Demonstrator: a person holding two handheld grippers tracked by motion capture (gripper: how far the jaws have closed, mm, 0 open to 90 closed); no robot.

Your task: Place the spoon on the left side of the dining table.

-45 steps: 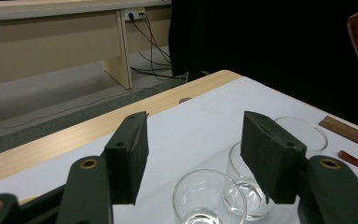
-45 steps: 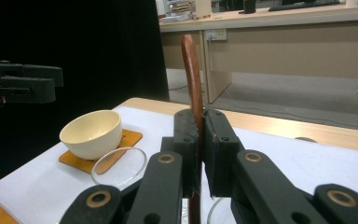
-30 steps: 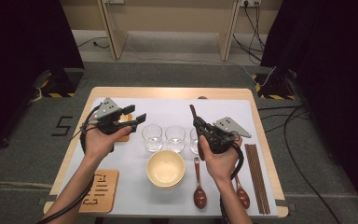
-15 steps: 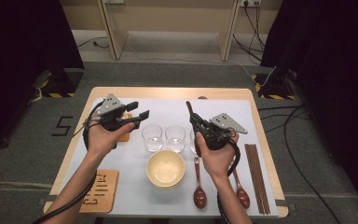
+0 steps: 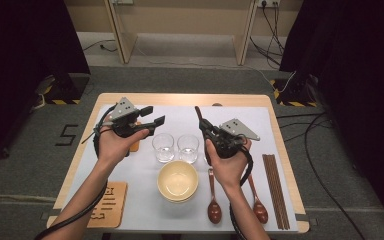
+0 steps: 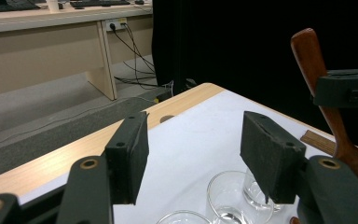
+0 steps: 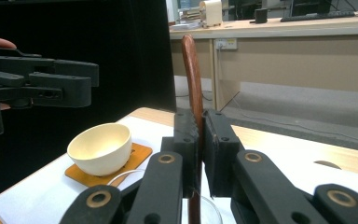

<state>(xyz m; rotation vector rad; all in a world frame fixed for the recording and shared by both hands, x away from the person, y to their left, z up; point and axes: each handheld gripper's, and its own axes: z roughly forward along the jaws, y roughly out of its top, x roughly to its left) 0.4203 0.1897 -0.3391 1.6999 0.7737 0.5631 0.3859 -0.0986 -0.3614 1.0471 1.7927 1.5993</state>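
We see a dark wooden spoon (image 7: 193,79) pinched between the jaws of the right gripper (image 5: 206,131), its handle rising upright past the pads in the right gripper view and slanting away from the person in the high view. The spoon is lifted off the surface (image 5: 235,112), above the right-hand side of the white mat (image 5: 180,117) and just beside the glasses. In the left gripper view the same spoon (image 6: 328,107) shows at the right edge, clamped in the other tool

The left gripper (image 5: 152,116) hangs above the left part of the mat with its jaws spread wide and nothing between them; in its own view the two pads stand well apart over the glasses. We find two clear glasses (image 5: 163,147) side by side between the two grippers, and nearer the person a cream bowl (image 5: 177,180) in the middle of the mat

Two more wooden spoons (image 5: 214,207) lie lengthwise on the mat near the person's right forearm, and a bundle of dark chopsticks (image 5: 275,190) lies along the right rim of the surface. A small cream cup (image 7: 100,148) sits on an orange coaster (image 7: 137,156) beneath the left hand (image 5: 112,145). A wooden card (image 5: 109,205) rests at the near left corner
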